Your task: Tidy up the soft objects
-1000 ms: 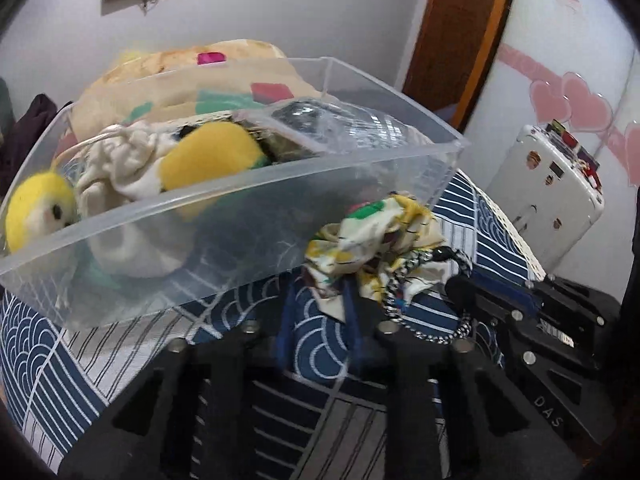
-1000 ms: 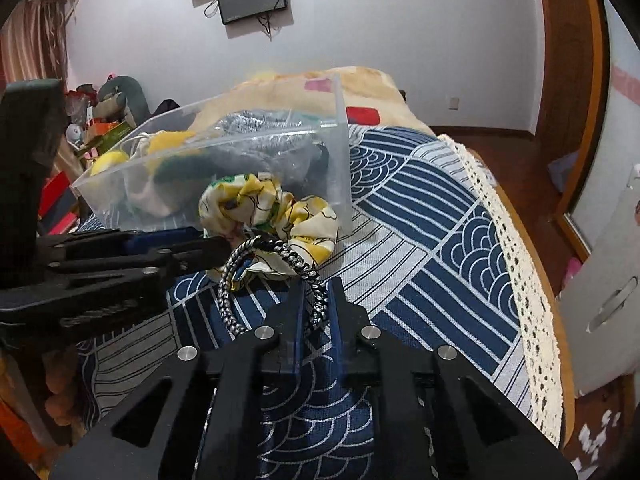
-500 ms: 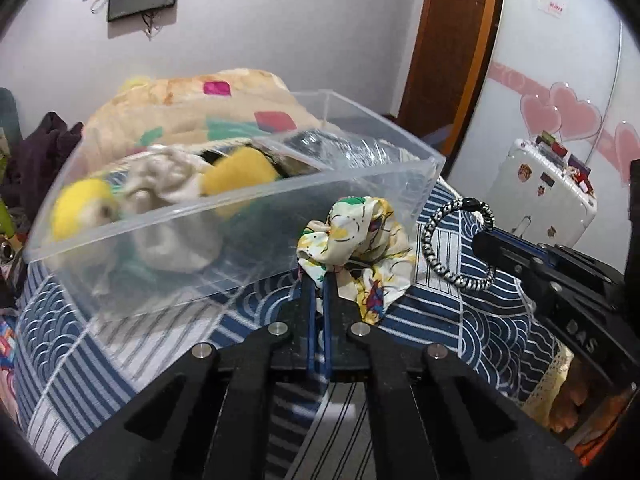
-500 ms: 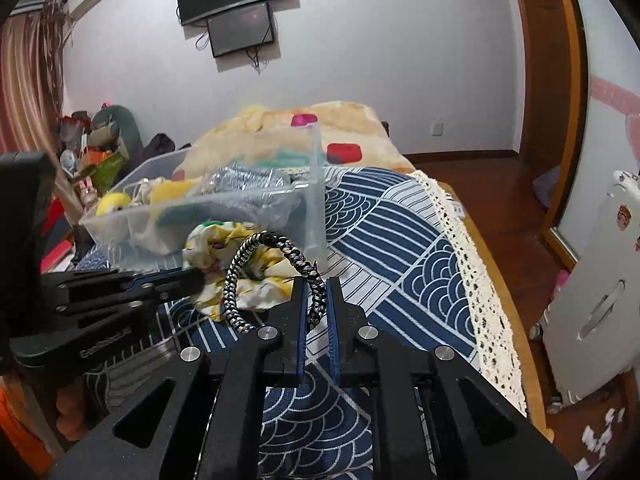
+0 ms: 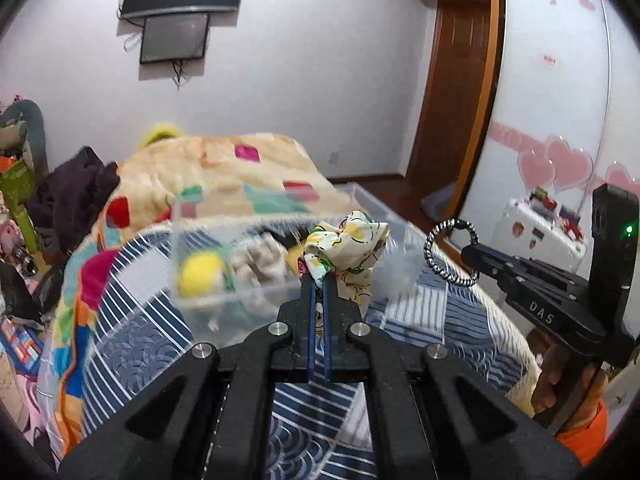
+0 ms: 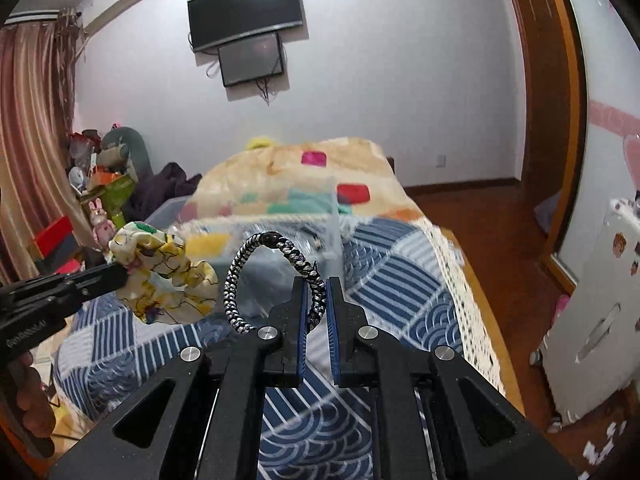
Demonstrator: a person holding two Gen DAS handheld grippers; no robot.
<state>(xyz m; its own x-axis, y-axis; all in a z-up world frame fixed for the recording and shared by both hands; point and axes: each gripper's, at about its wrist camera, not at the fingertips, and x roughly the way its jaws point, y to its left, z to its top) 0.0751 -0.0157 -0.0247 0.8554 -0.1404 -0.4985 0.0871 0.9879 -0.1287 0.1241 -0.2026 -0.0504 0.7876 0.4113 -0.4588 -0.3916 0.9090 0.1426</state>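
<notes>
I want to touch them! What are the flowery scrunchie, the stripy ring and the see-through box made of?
Scrunchie: looks like thin printed cloth, matte; it bunches into soft folds.
Stripy ring: seems a braided black-and-white cord, probably elastic; twisted strands show.
Box: likely clear plastic, smooth; the soft things inside show through its wall.

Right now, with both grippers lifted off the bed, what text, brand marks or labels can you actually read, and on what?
"DAS": white letters on the right gripper body, left wrist view; more may be hidden.
White lettering on the left gripper body, right wrist view: too blurred to read.
Stickers on the white suitcase: too small to read.
Small red mark on the white door: unreadable.
</notes>
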